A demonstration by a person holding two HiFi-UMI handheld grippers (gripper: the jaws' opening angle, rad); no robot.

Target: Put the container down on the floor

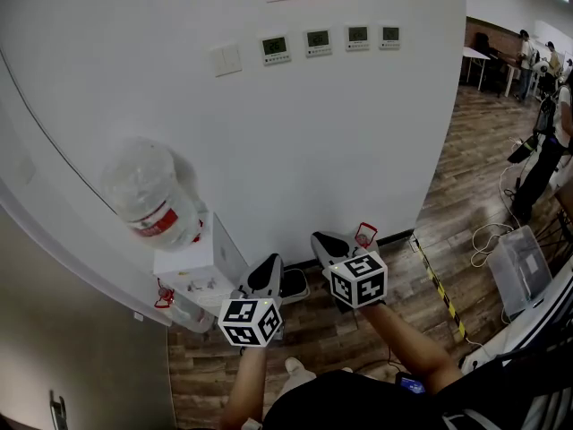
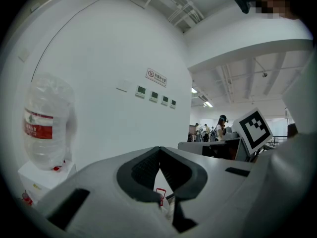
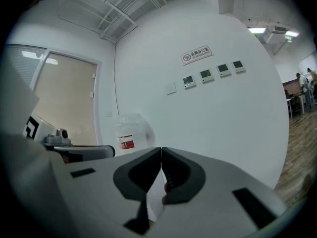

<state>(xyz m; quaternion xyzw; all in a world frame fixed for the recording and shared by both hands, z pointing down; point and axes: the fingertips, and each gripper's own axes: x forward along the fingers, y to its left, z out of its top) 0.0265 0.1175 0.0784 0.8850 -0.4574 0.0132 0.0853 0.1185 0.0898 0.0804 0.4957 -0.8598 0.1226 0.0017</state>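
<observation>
Beside the water dispenser [image 1: 192, 260], the left gripper [image 1: 271, 262] and right gripper [image 1: 322, 238] faced the wall, each with jaws pressed together and nothing clearly caught between them. The red-latched container [image 1: 363, 235] lay at three o'clock of the right gripper's tip, close by. Its set-down on the floor [image 1: 394, 303] looked done or nearly so.

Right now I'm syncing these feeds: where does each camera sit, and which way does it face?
Head view: on the person's head, steeply down at the wall; both forearms, left hand-held gripper and right hand-held gripper show.
Left gripper view: rides that gripper, along its shut jaws toward the wall; the other's marker cube shows.
Right gripper view: likewise, over its shut jaws at the wall.
All share the water bottle.
</observation>
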